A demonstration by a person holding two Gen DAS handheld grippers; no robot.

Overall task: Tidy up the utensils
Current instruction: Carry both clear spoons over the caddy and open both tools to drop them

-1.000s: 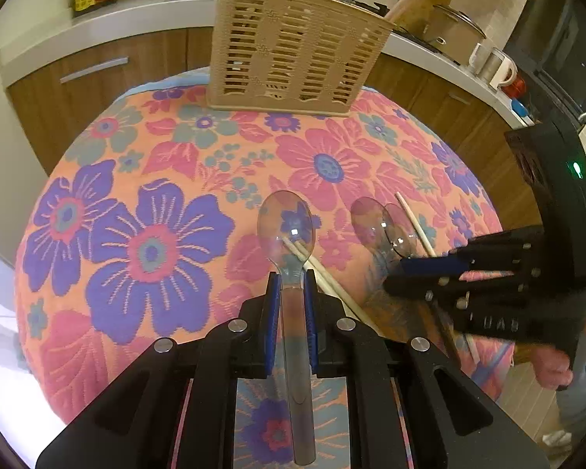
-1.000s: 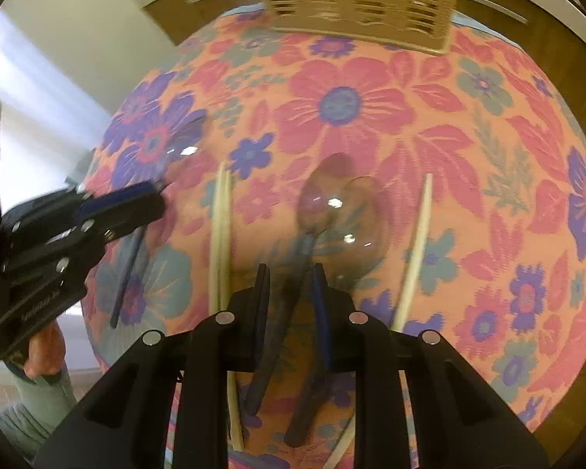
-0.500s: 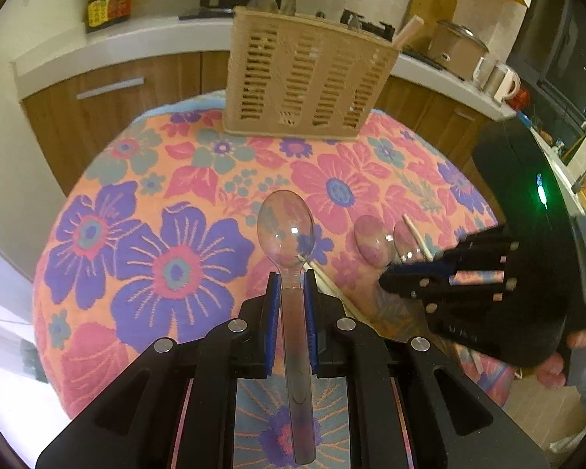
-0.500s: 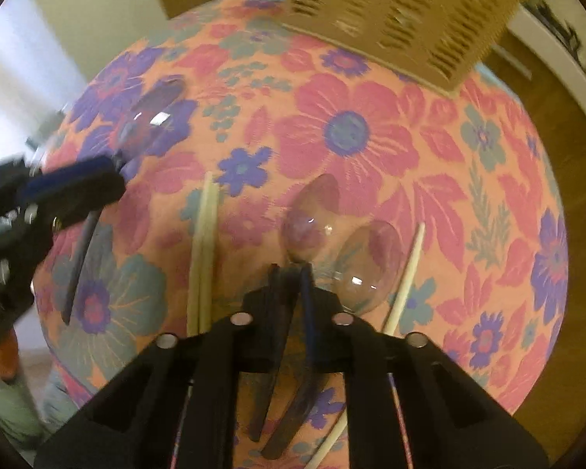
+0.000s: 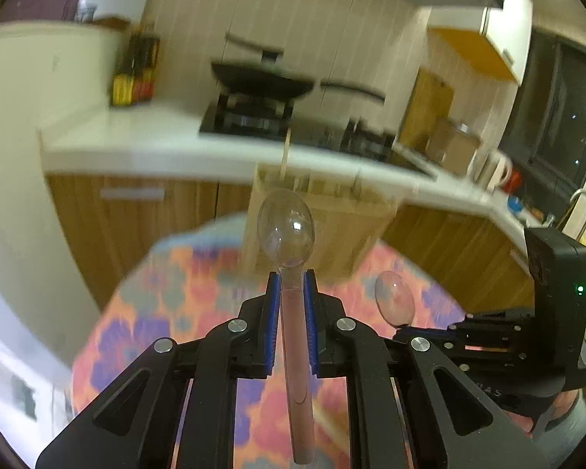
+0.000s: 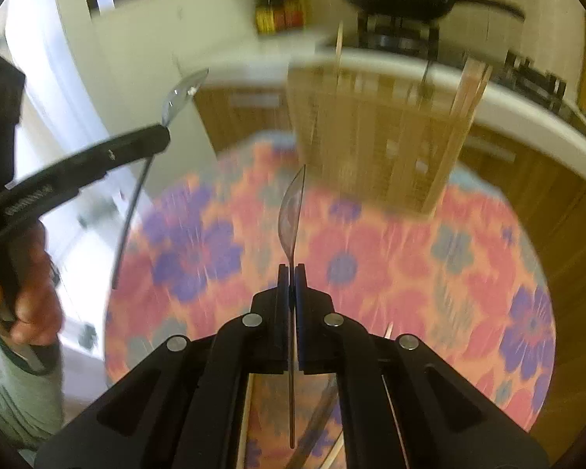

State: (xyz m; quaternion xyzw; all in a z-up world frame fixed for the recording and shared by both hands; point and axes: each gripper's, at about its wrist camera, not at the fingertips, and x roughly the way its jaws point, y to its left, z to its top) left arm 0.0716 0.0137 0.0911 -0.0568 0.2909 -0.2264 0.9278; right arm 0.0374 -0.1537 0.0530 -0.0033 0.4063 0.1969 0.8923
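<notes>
My left gripper (image 5: 291, 285) is shut on the handle of a clear plastic spoon (image 5: 286, 230), held up in the air with its bowl forward. My right gripper (image 6: 292, 273) is shut on a second clear plastic spoon (image 6: 292, 215), seen edge-on and lifted above the table. Each gripper shows in the other's view: the right gripper (image 5: 410, 332) with its spoon (image 5: 394, 299) at the lower right, the left gripper (image 6: 158, 138) with its spoon (image 6: 181, 93) at the upper left. The beige slotted utensil holder (image 6: 379, 133) stands at the table's far side with chopsticks (image 6: 468, 90) in it.
The round table has a floral cloth (image 6: 410, 273). A clear spoon (image 6: 320, 410) and chopsticks (image 6: 390, 351) lie on it under my right gripper. Behind are a counter (image 5: 136, 148), a stove with a wok (image 5: 261, 82) and wooden cabinets (image 5: 144, 215).
The right gripper shut on a spoon and lifted it off the table. Both grippers rose and tilted up, so the views now face the holder and the kitchen counter.
</notes>
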